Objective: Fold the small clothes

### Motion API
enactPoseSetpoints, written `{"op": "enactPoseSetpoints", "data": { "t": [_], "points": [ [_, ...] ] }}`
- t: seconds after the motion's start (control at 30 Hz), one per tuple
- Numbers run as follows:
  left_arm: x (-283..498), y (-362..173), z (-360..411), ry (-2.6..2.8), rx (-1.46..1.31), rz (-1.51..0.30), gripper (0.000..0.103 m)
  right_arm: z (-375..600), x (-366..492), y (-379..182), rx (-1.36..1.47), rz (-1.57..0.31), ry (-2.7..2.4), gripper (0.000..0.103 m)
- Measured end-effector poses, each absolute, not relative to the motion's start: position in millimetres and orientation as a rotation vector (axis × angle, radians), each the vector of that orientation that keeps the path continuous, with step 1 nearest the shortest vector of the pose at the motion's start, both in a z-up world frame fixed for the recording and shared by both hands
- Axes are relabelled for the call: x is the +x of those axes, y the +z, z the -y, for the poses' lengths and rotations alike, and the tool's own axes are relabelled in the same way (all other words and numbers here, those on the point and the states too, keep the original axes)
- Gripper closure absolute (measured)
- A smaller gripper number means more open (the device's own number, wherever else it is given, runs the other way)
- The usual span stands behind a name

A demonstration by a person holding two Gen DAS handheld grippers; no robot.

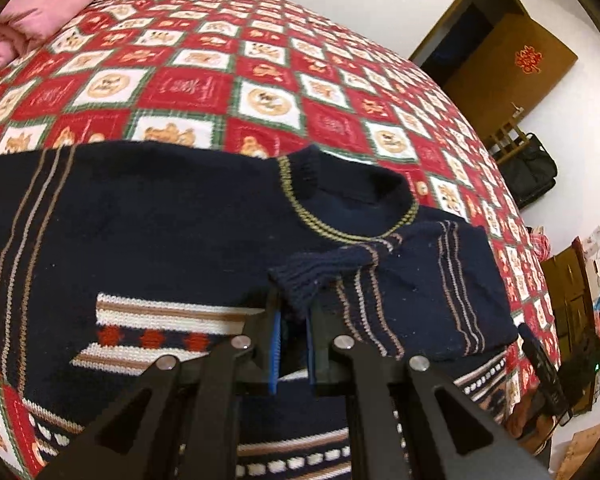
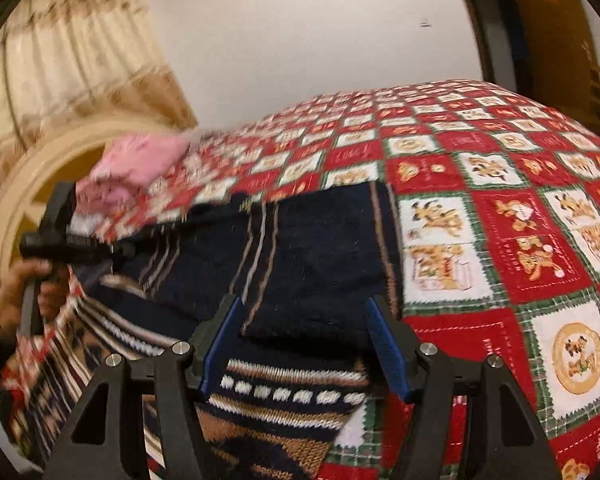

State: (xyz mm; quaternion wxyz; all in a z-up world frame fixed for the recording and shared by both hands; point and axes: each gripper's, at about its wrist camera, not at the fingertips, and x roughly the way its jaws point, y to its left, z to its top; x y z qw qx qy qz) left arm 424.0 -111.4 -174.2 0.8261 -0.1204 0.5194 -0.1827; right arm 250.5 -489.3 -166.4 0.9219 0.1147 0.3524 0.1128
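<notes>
A small navy knit sweater (image 1: 172,232) with tan stripes and a patterned band lies flat on the bed, collar (image 1: 352,204) to the upper right. One sleeve is folded across the chest, and my left gripper (image 1: 292,312) is shut on that sleeve's ribbed cuff (image 1: 312,276). In the right wrist view the sweater (image 2: 308,256) lies ahead with its other sleeve folded in. My right gripper (image 2: 304,316) is open just above the sweater's lower part, holding nothing. The left gripper (image 2: 72,248) and the hand holding it show at the left.
The bed has a red, white and green patchwork quilt (image 1: 260,76). Pink bedding (image 1: 40,4) lies at the head of the bed. A wooden door (image 1: 512,64), a black bag (image 1: 532,168) and cluttered furniture stand to the right. Curtains (image 2: 68,60) hang behind the headboard.
</notes>
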Motion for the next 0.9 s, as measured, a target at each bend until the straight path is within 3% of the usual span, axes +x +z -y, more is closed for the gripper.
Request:
{"op": "enactPoseSetpoints", "data": {
  "t": [0.27,0.5,0.6,0.77,0.9],
  "points": [
    [444.6,-203.6,109.5,-0.315,-0.259,-1.106,0.09,486.4,261.3,-183.9,0.244,-0.83,0.251,0.038],
    [448.0,-196.7,88.5,-0.229,-0.231,-1.081,0.085,464.5,261.4,-184.9,0.11,-0.846,0.252,0.023],
    [449.6,-194.9,54.5,-0.117,-0.262,-1.063,0.08,463.7,261.2,-185.7,0.097,-0.845,0.249,0.021],
    [430.6,-189.2,40.8,-0.09,-0.25,-1.022,0.08,462.2,260.2,-185.9,0.084,-0.842,0.243,0.021],
    [411.4,-180.2,63.0,-0.172,-0.209,-0.976,0.058,458.7,260.0,-186.6,0.06,-0.842,0.232,0.02]
  ]
}}
